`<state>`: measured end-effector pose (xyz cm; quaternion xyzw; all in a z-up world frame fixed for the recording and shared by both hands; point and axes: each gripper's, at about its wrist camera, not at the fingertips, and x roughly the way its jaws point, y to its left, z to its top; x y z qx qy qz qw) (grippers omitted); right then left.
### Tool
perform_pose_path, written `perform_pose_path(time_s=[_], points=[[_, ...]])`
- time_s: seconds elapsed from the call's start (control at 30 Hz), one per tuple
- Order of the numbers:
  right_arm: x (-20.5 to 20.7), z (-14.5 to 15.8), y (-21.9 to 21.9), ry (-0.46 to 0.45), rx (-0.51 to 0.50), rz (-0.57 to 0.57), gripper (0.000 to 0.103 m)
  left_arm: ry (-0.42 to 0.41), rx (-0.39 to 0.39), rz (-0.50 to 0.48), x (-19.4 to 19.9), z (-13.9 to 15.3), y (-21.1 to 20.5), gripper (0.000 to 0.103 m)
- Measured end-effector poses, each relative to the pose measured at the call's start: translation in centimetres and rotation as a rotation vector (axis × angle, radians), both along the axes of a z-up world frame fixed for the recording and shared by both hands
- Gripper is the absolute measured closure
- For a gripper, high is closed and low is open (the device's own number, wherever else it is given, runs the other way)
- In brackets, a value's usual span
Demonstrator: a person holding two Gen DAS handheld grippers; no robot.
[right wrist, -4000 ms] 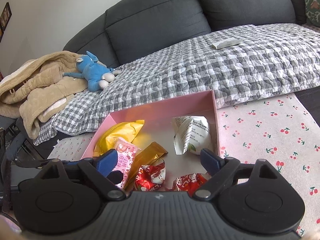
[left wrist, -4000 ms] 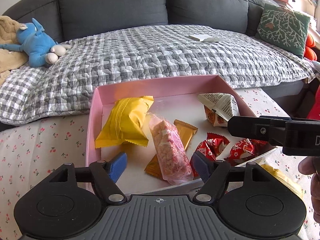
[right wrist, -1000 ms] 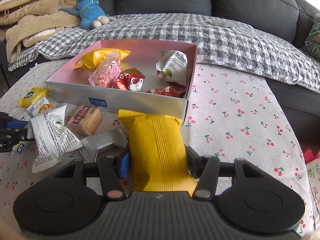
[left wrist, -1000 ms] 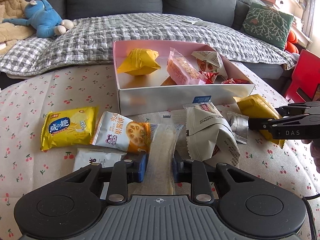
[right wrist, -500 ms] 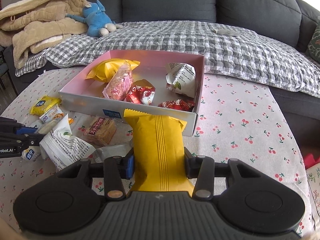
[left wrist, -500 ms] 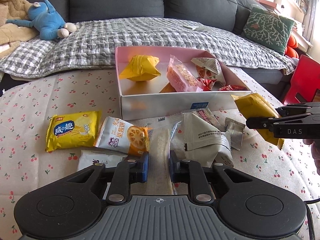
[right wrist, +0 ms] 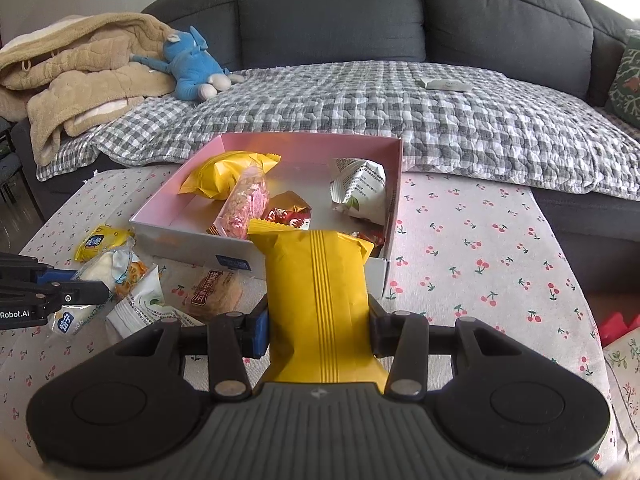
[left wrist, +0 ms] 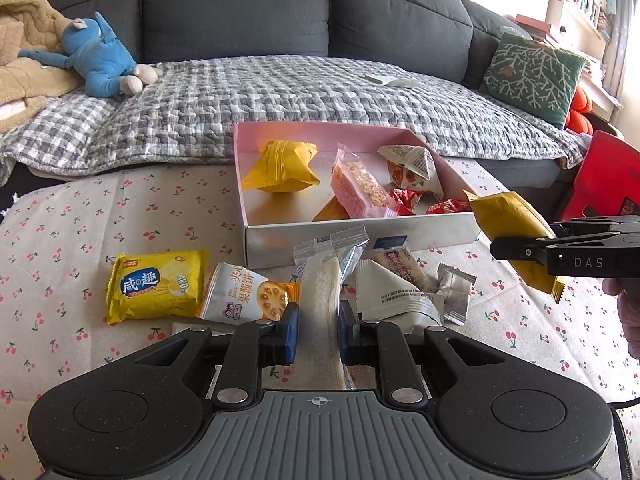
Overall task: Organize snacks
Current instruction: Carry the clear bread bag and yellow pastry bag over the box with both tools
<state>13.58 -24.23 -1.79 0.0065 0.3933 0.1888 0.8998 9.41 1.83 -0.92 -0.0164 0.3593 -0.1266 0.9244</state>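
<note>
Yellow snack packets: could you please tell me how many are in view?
3. One puffy yellow packet lies in the pink box; one flat yellow packet lies on the cherry-print cloth; one long yellow packet is held in the right claw. Others may be hidden.

The clear packet runs down between the left gripper pads, and its near end is lost behind the gripper body. The same goes for the yellow packet in the right gripper: its lower end is hidden by the housing. Past that packet, the box front wall and a red wrapper are partly covered. In the left view, the hand beside the tool is cut by the frame edge. Small print on the white pouch is unreadable.
</note>
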Motion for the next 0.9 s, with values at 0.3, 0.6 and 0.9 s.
perform_pose_path(time_s=[0.3, 0.6, 0.9], points=[[1.8, 1.4, 0.2, -0.034, 0.029, -0.029, 0.062, -0.054, -0.019, 0.001, 1.0, 2.2, -1.2, 0.086], [5.3, 1.3, 0.4, -0.001, 0.12, -0.035, 0.062, -0.072, 0.012, 0.003, 5.7, 3.3, -3.0, 0.086], [10.4, 0.3, 3.1, 0.025, 0.159, -0.034, 0.062, -0.055, 0.008, 0.052, 12.7, 2.6, -4.0, 0.086]])
